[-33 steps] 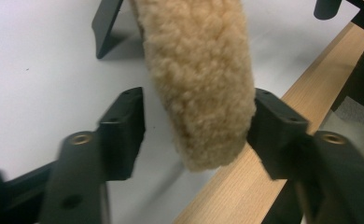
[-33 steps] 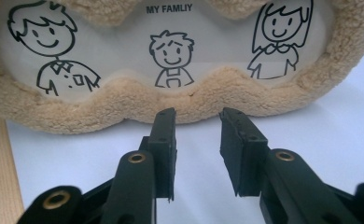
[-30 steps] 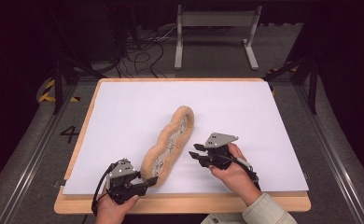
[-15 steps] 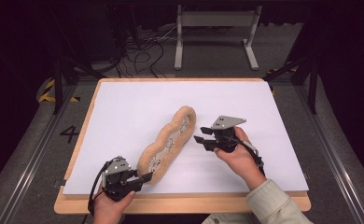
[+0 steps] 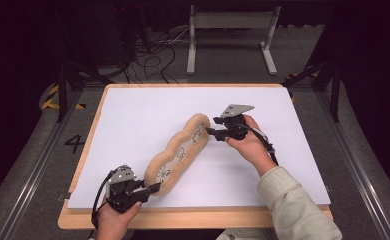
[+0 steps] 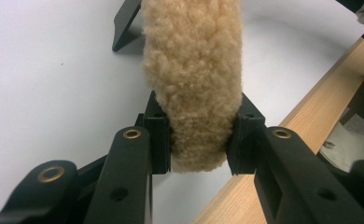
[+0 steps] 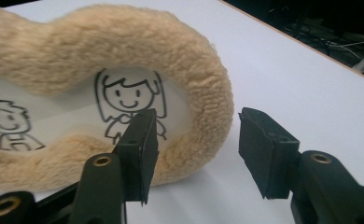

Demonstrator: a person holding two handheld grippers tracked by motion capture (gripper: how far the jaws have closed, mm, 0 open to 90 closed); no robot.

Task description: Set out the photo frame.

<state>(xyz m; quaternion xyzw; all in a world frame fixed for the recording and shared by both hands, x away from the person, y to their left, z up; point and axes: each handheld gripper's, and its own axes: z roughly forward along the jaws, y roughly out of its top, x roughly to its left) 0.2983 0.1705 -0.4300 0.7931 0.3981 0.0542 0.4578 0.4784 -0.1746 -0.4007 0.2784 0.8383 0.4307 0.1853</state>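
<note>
Left gripper (image 5: 150,189) pinches the near end of the fleece mat (image 5: 179,152); right gripper (image 5: 214,133), jaws just opening, straddles its far rim without pressing.

Both grippers are black, with brass rivets along the jaws. The right gripper (image 5: 214,133) carries a grey three-cornered plate (image 5: 237,110) on top. A cream sleeve (image 5: 295,207) sits behind it.

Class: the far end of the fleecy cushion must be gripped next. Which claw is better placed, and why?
Right. The right claw stands open astride the fleecy cushion rim at its far end; the left claw already clamps the near end.
</note>
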